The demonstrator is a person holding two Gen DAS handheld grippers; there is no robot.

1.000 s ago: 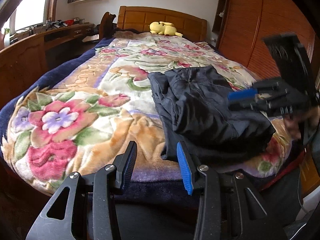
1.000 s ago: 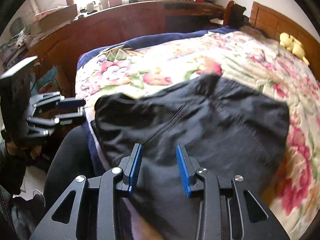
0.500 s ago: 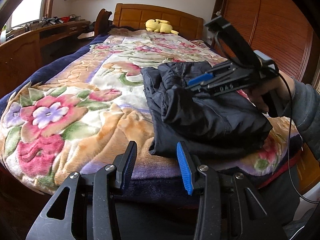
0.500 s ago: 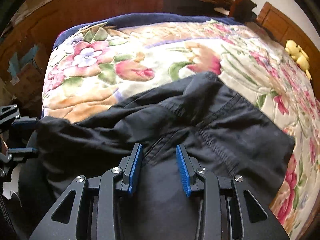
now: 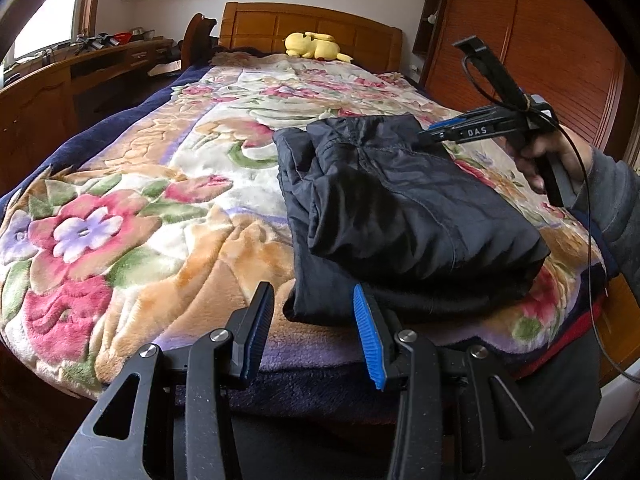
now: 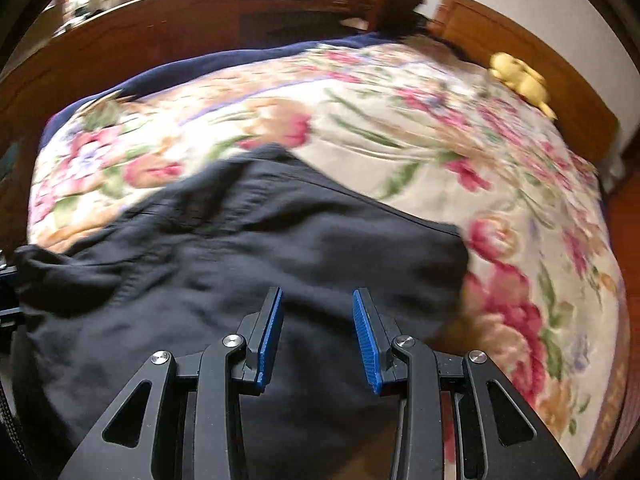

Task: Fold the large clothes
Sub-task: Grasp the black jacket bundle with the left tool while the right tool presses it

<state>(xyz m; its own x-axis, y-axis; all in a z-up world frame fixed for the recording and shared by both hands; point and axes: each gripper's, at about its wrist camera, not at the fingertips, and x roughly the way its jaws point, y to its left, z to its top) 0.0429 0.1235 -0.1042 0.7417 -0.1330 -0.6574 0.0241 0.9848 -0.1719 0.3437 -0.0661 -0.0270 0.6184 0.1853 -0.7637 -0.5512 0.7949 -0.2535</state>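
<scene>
- Black cloth: we see the garment (image 5: pixel 404 216) already doubled over into a thick, roughly square bundle with several layers showing at its near edge.
- Place: it lies on the flowered blanket (image 5: pixel 132 216), at the foot end, far from the yellow plush toy (image 5: pixel 314 46) by the headboard, and toward the side nearest the wooden wardrobe (image 5: pixel 560 60).
- Progress, our judgement: the main folds look done. What may be left is squaring the edges or flattening the raised top layer; the far left corner of the bundle is still a little rumpled.
- Left gripper (image 5: pixel 316 332): jaws partly open, nothing between them. It hangs just short of the bundle's near edge, not touching it as far as we can tell.
- Right gripper (image 6: pixel 316 334): jaws partly open, nothing clamped. In its own view the blue pads (image 6: pixel 269 336) float over the black cloth; the picture is blurred, so we cannot tell whether they brush it.
- From the left view, the right gripper (image 5: pixel 434 130) sits at the bundle's far corner, the one toward the plush toy, held by a hand (image 5: pixel 548 160) in a grey sleeve.
</scene>
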